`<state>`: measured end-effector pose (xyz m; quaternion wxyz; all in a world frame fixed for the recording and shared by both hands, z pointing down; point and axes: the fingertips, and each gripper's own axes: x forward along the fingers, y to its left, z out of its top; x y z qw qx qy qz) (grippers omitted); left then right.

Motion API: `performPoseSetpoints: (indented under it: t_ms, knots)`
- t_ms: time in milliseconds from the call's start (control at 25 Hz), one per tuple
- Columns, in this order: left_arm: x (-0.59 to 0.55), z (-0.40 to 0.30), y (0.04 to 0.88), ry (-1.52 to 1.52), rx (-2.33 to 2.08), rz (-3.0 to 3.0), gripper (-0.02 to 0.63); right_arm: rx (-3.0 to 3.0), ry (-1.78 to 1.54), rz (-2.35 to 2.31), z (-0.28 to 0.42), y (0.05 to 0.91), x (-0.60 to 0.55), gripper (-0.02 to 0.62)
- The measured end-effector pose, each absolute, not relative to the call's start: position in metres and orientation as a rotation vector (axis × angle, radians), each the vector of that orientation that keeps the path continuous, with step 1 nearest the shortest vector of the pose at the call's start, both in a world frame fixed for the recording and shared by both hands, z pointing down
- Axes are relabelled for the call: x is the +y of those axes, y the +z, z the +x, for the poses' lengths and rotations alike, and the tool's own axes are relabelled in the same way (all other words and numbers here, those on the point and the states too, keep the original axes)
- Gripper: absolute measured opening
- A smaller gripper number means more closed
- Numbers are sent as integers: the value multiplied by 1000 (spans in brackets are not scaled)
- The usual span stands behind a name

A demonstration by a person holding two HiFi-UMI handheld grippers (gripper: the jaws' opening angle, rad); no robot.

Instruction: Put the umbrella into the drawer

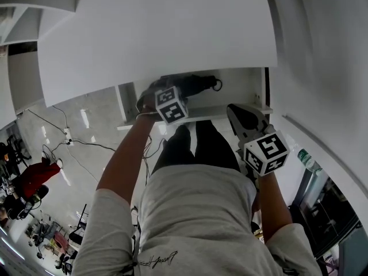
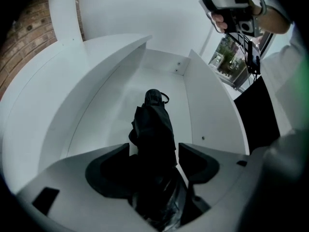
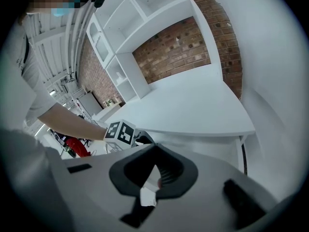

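**Umbrella down in the drawer, left jaws wide around it**

The left gripper (image 2: 153, 149) points steeply down into the open drawer (image 2: 208, 111), jaws spread wide. The black folded umbrella (image 2: 152, 122) lies between them on the drawer floor. White shows between it and one jaw, so I judge it released rather than gripped.

Its long axis runs straight away from the jaws and parallel to the drawer front, with the strap-loop end farthest off, toward the person's right. The coming move turns on that: the umbrella sits directly under the tool, so the left gripper would have to back out along its own line without dragging the fabric.

The right gripper (image 3: 154, 148) has its jaw tips together on nothing and waits just outside the drawer's front, at its right end. It looks well placed for pushing the drawer in.

Nothing legible anywhere (a script print on the shirt hem is too small to read); the cubes carry only square markers.
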<state>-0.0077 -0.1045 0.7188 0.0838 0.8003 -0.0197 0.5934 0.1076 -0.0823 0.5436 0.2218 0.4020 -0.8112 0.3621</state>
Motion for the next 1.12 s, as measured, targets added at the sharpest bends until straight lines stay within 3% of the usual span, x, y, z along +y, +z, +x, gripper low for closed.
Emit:
performPoseSetpoints:
  t_ms: [840, 1120]
  knots:
    - [-97, -14, 685, 1731, -180, 2441, 308, -2287, 949, 1094, 95, 529, -69, 28]
    - [-93, -13, 659, 1673, -253, 2515, 260, -2294, 934, 1078, 90, 526, -62, 28]
